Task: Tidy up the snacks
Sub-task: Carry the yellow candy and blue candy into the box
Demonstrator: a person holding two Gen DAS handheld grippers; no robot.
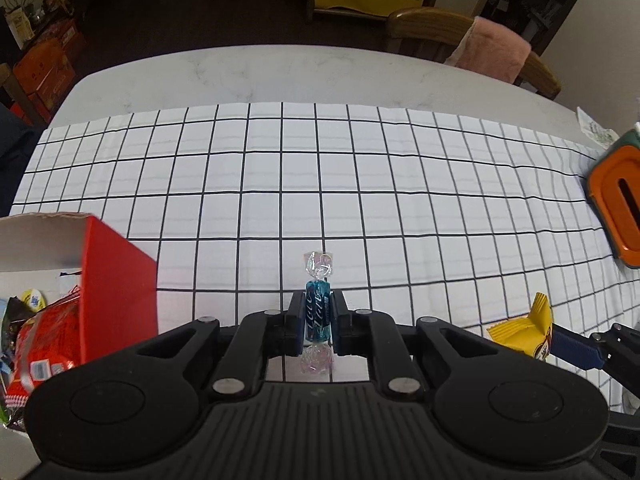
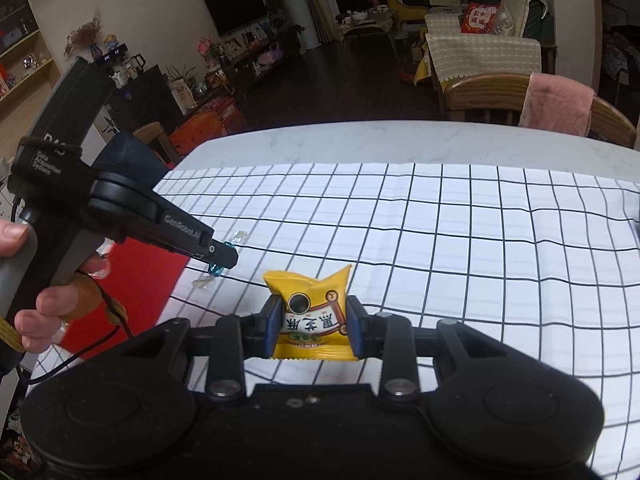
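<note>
My left gripper (image 1: 318, 312) is shut on a blue wrapped candy (image 1: 318, 308) with clear twisted ends, held above the checkered cloth. It also shows in the right wrist view (image 2: 224, 258), at the left, with the candy (image 2: 218, 268) in its tips. My right gripper (image 2: 314, 320) is shut on a yellow snack packet (image 2: 312, 316) with a printed label, held above the cloth. The packet also shows at the right edge of the left wrist view (image 1: 524, 330). A red open box (image 1: 108, 284) with several snacks inside stands at the left.
A white cloth with a black grid (image 1: 320, 184) covers the marble table (image 1: 280, 72). An orange and green container (image 1: 618, 208) lies at the right edge. A wooden chair with a pink cushion (image 1: 492, 50) stands behind the table.
</note>
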